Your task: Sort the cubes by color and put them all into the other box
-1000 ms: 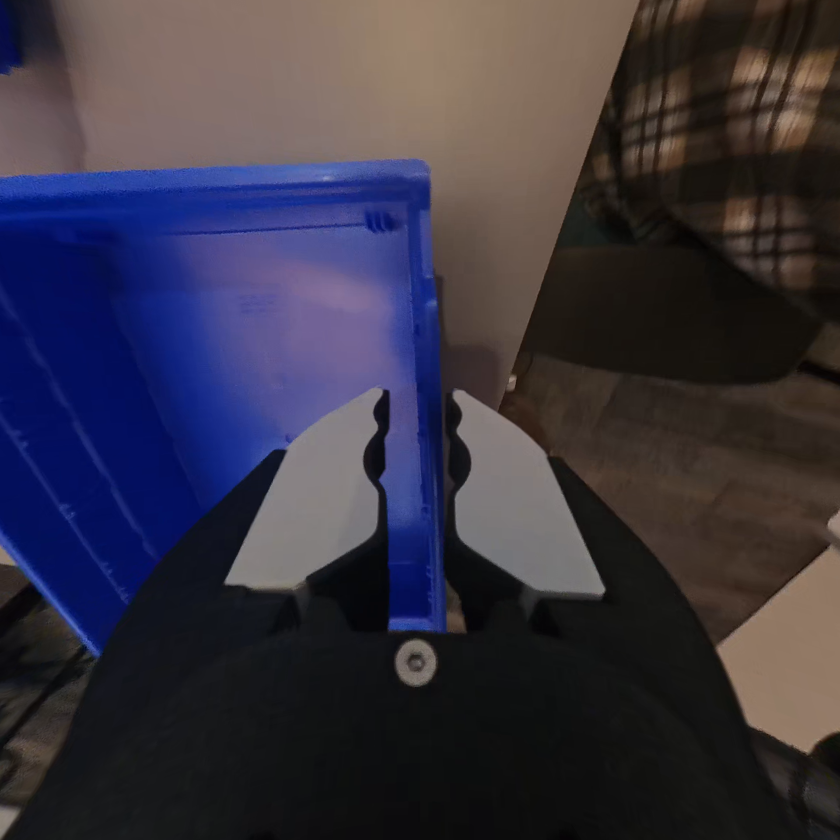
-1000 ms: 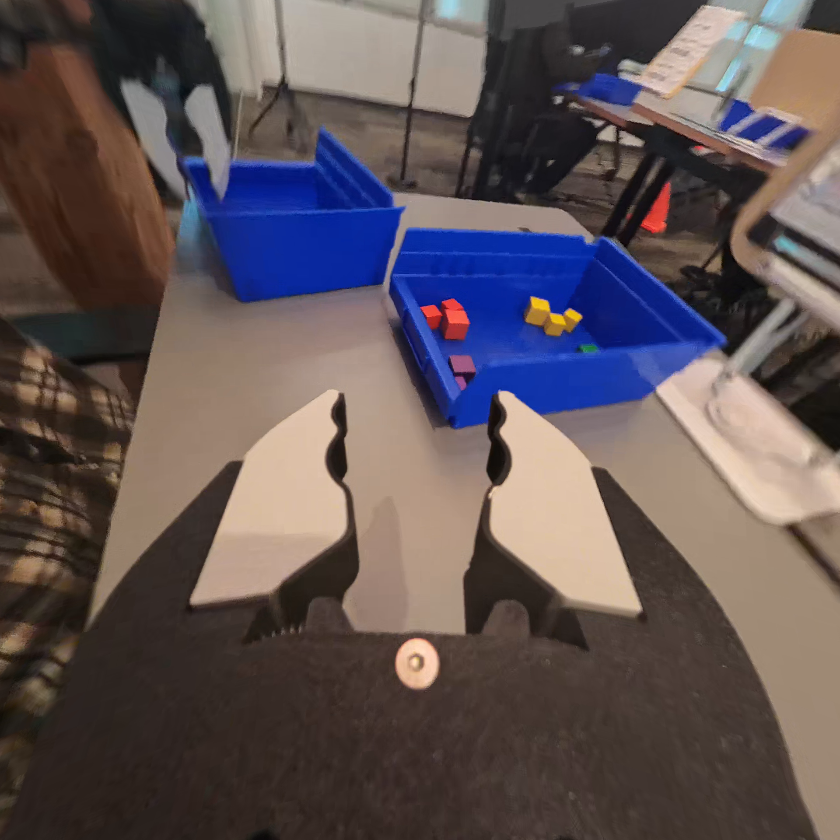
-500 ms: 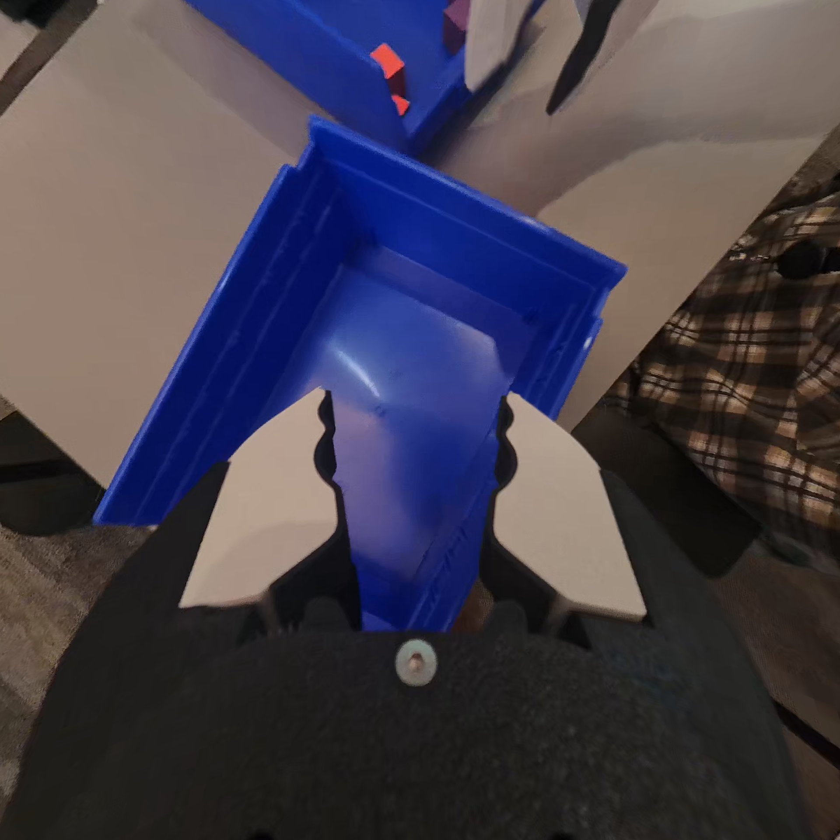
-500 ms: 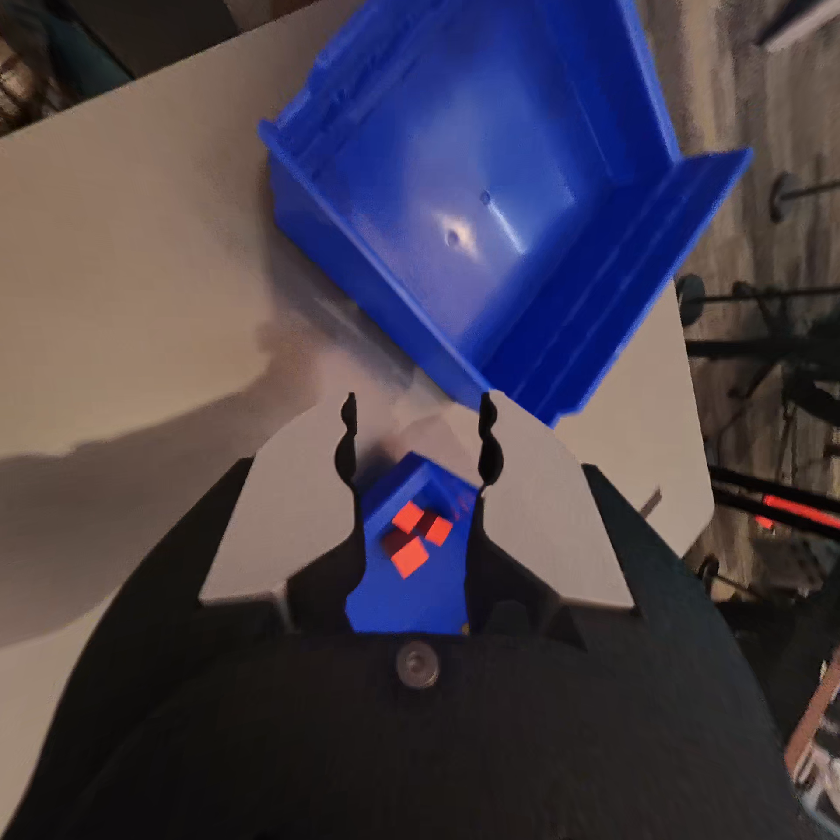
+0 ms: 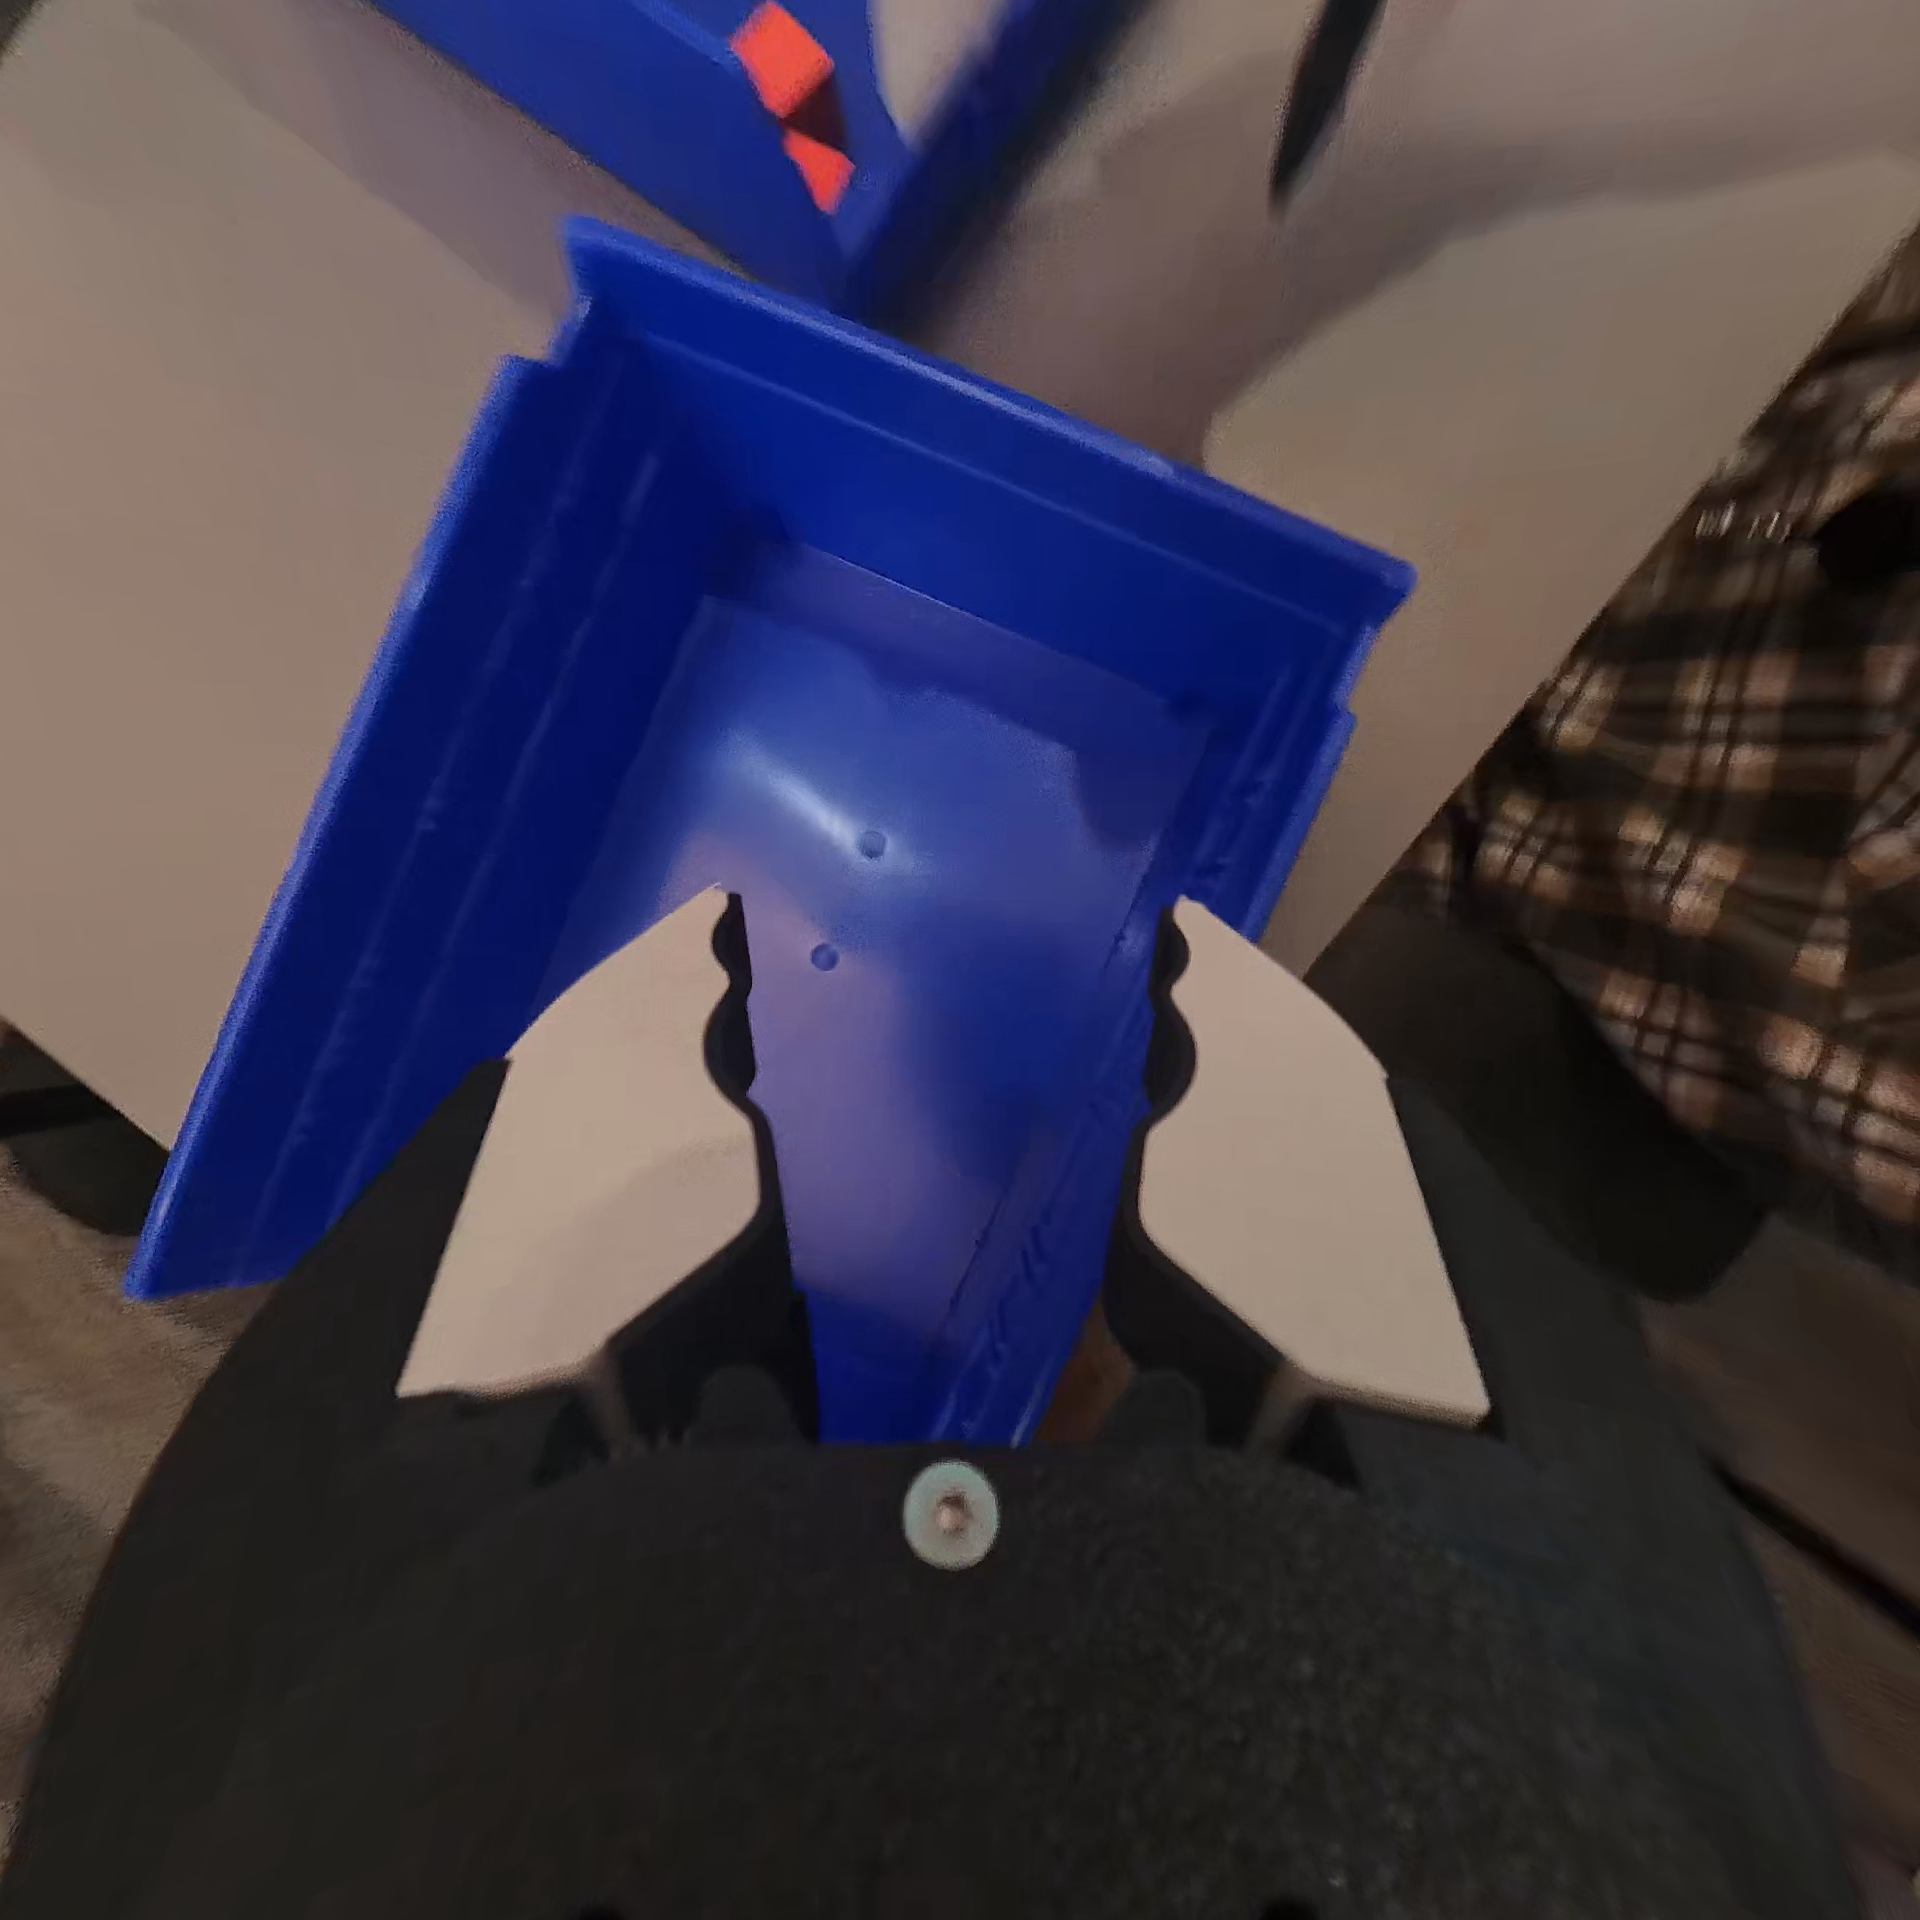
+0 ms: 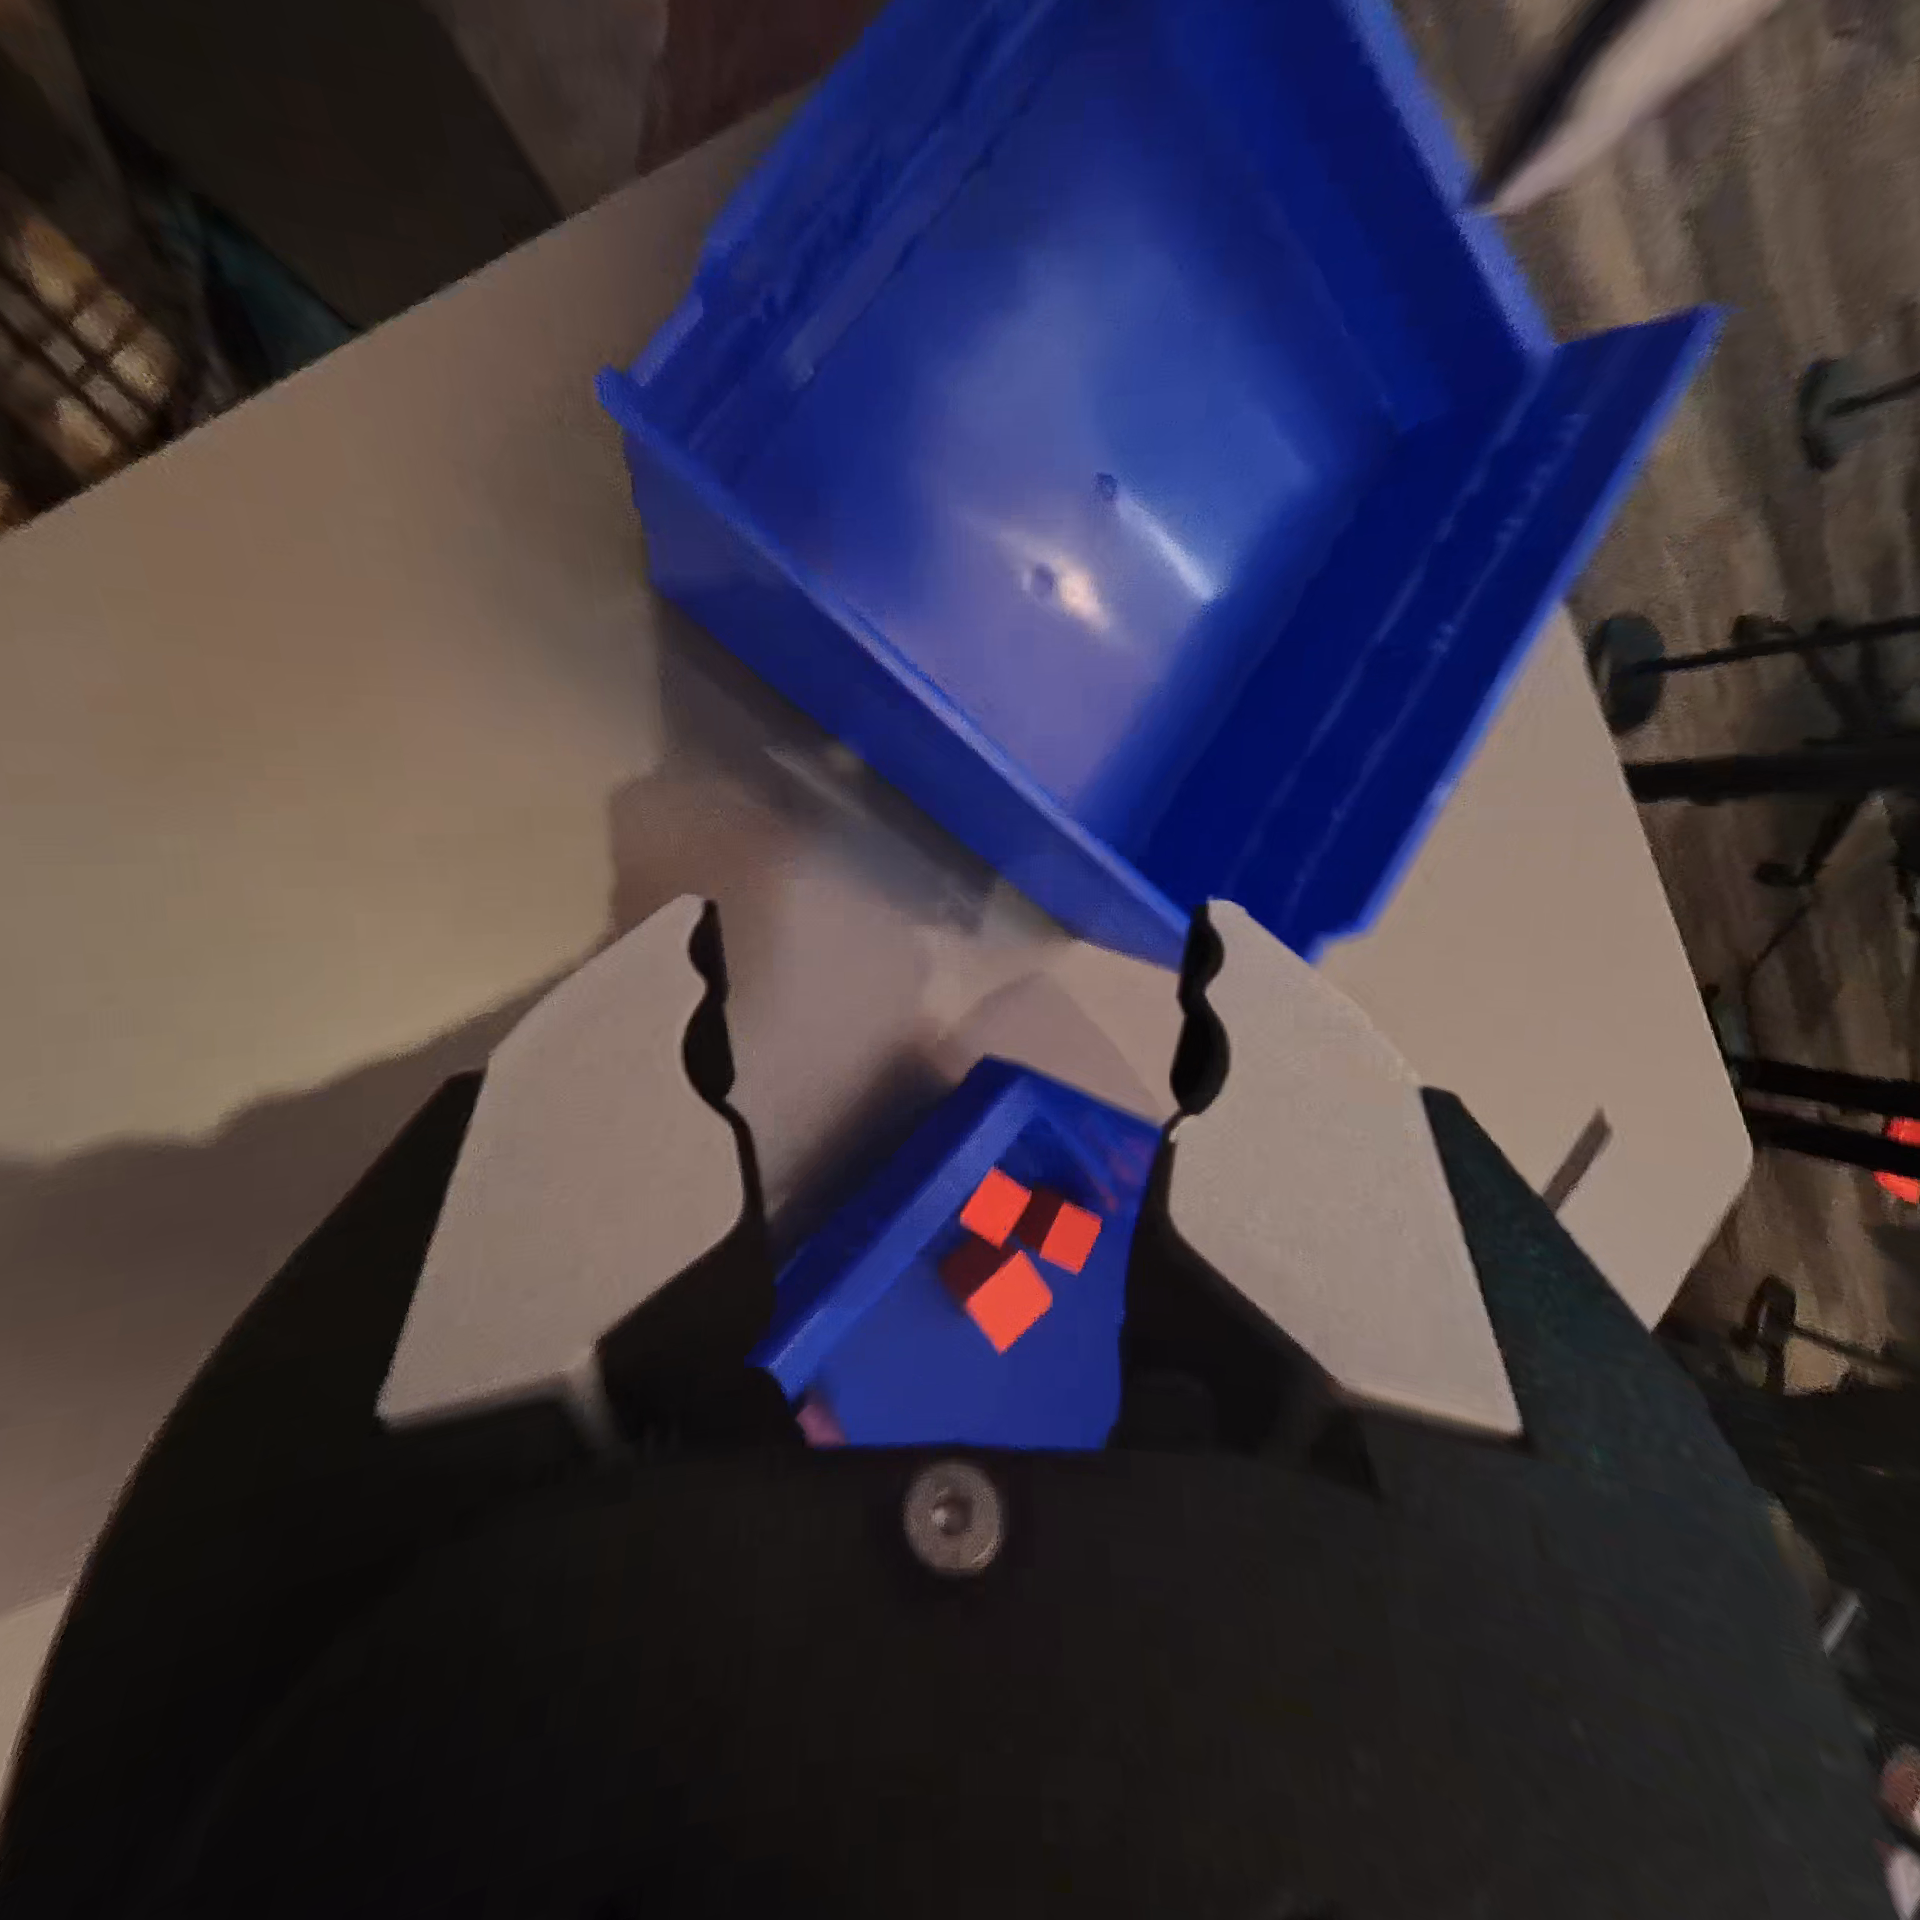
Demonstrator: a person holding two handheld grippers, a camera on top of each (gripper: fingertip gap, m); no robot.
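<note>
From where I stand, both tongs are spread wide and grip nothing. The left tongs [image 5: 940, 935] hang over the empty blue box [image 5: 1039, 488], which sits on the pale counter [image 5: 208, 520] with its bare, shiny floor showing two small dimples. The right tongs [image 6: 951, 935] hover above a corner of the other blue box [image 6: 904, 1247], where three red cubes [image 6: 1023, 1252] lie bunched together and touching; a purple scrap shows at the lower edge of that box, too small to name. The cubes look small, hard and light, I'd guess wood or plastic, with flat faces that should give the tongs a firm hold if two opposite sides are pinched. Since they crowd one another near the wall, the outermost cube with free sides looks the easiest to take first. The boxes seem stiff, thin-walled plastic, likely slick on the counter and apt to slide if bumped.
</note>
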